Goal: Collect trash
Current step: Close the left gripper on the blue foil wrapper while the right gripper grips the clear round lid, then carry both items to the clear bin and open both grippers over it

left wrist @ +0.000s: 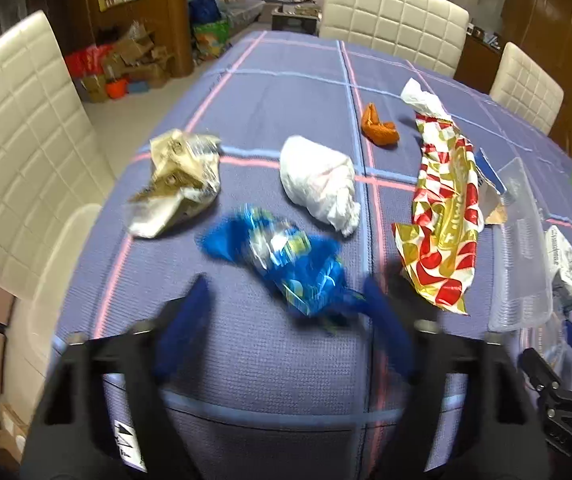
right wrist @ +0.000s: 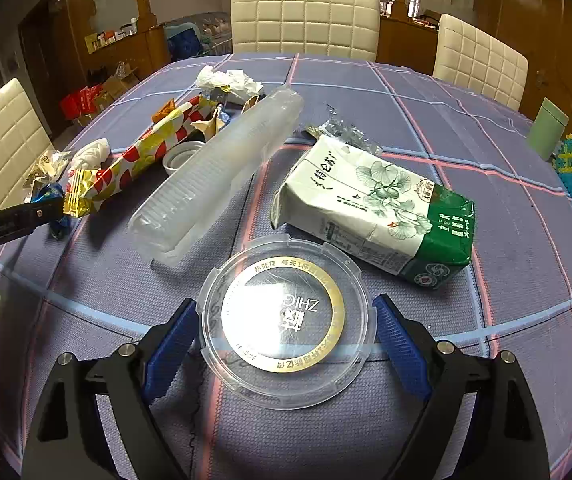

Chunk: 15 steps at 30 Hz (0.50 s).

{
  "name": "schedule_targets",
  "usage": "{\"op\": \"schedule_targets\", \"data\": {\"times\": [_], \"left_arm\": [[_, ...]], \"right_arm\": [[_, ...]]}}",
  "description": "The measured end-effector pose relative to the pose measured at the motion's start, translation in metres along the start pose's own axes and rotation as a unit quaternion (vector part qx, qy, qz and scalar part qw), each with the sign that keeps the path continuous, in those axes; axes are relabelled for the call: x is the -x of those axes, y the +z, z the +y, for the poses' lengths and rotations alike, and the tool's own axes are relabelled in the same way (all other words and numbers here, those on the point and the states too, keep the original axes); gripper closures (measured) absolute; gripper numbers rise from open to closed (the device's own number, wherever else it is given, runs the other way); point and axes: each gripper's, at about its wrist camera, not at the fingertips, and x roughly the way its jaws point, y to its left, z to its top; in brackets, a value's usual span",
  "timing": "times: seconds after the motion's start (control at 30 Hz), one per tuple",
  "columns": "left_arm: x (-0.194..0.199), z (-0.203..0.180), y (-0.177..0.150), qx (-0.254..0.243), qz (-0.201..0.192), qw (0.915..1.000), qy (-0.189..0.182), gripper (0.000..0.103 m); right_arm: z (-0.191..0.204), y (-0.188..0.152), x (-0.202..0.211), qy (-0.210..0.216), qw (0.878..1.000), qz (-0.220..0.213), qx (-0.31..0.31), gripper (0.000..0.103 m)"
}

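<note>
Left claw (left wrist: 286, 312) open, fingers either side of blue wrapper (left wrist: 281, 268) on tablecloth (left wrist: 286, 80); right claw (right wrist: 286, 332) open around clear lid (right wrist: 286, 320), not clamped; tissue pack (right wrist: 374, 212), red-gold wrapper (right wrist: 137, 164), plastic tray (right wrist: 217, 180) uncollected; judged barely begun.

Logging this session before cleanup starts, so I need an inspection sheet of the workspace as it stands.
Surface: table under a blue plaid cloth.
Job's things: blue wrapper, white wad, red-gold wrapper, clear lid, clear tray, tissue pack, all lying on the cloth.
Clutter: green cup at the far right edge.
Grippers: left gripper open, blurred; right gripper open, straddling the lid.
Cables: nothing seen.
Surroundings: cream chairs; boxes on the floor.
</note>
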Motion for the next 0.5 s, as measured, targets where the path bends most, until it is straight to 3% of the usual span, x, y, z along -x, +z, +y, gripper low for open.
{"op": "schedule_targets", "data": {"times": [0.07, 0.17, 0.4, 0.5], "left_arm": [[0.003, 0.003, -0.003, 0.003, -0.003, 1.0, 0.006, 0.071], [0.01, 0.006, -0.009, 0.001, 0.002, 0.9997, -0.023, 0.074], [0.048, 0.005, -0.029, -0.03, -0.044, 0.9983, -0.026, 0.079], [0.053, 0.01, -0.024, -0.019, -0.051, 0.998, -0.032, 0.079]], "right_arm": [[0.002, 0.0, 0.005, -0.003, 1.0, -0.007, 0.005, 0.018], [0.007, -0.001, 0.014, -0.006, 1.0, -0.018, 0.013, 0.018], [0.022, -0.005, 0.038, -0.001, 0.998, -0.049, 0.034, 0.018], [0.032, -0.005, 0.046, 0.004, 0.997, -0.059, 0.047, 0.018]]}}
